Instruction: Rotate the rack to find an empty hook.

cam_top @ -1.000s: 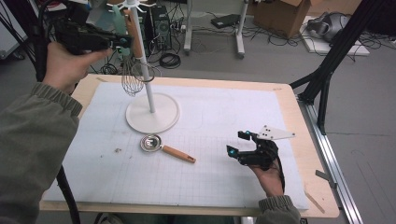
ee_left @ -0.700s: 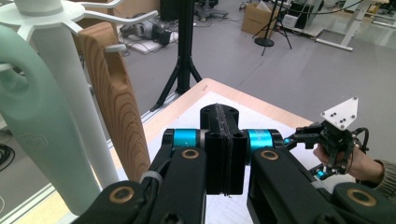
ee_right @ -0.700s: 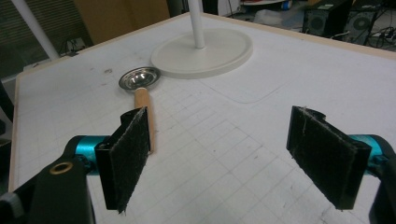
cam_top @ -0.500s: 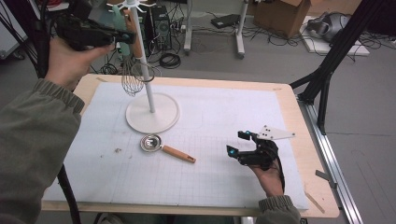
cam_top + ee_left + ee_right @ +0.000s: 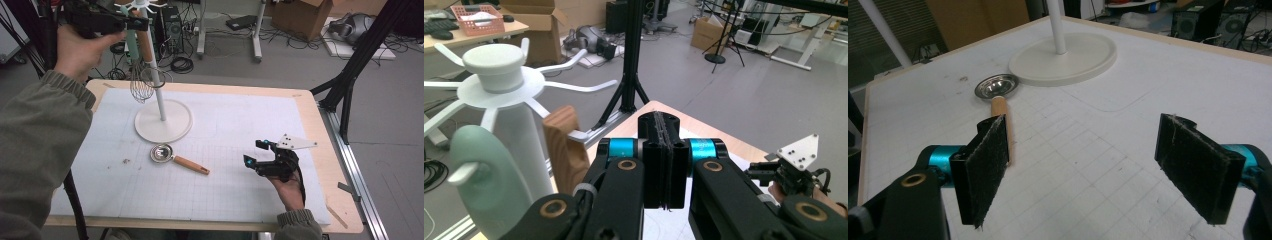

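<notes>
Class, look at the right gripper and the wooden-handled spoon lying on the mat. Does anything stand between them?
Nothing visible does. The right gripper rests on the white mat with its jaws open, facing the spoon. In the right gripper view, bare mat lies between the pads and the spoon's wooden handle. The rack's round base sits farther back, off that line.

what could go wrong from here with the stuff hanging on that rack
The left tool, jaws shut and empty, sits right beside the wooden handle and green handle hanging from the rack. A sideways nudge might knock them off the hooks, or set the whisk swinging. A push on the thin pole may tip the rack toward the spoon lying near its base.
</notes>
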`<move>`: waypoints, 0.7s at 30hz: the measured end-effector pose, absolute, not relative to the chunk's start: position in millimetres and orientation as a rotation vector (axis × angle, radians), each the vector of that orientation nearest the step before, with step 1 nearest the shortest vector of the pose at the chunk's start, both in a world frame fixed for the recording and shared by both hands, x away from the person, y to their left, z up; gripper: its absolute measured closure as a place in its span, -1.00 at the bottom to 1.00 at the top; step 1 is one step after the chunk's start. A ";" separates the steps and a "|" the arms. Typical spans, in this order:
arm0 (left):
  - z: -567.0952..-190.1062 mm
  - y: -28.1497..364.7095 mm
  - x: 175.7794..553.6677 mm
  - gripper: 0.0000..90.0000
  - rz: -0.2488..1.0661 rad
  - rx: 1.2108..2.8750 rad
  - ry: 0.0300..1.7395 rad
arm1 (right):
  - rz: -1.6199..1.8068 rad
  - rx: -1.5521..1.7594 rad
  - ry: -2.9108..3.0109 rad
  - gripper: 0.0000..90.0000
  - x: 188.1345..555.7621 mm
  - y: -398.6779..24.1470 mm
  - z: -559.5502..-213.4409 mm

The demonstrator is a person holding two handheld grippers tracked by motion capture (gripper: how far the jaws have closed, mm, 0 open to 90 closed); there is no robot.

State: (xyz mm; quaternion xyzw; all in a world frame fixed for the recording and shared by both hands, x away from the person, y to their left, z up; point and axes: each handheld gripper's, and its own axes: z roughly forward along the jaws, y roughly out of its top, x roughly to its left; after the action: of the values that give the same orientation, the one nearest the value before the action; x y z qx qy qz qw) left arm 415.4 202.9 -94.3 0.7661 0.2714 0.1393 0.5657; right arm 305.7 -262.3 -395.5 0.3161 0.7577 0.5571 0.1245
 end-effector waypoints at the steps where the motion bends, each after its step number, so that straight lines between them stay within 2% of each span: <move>1: -94.9 203.3 416.7 0.97 0.329 1.795 0.645 | 1.625 0.921 2.209 -0.53 305.7 -262.2 -395.5; 21: -92.1 220.7 416.8 0.95 0.397 1.753 0.702 | 1.633 0.911 2.204 -0.53 307.0 -261.4 -395.8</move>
State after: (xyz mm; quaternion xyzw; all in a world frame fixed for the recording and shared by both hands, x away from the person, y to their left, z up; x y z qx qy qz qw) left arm 416.8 220.7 -92.1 0.7468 0.2990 0.1691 0.5695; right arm 307.0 -261.4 -395.8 0.3129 0.7565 0.5605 0.1253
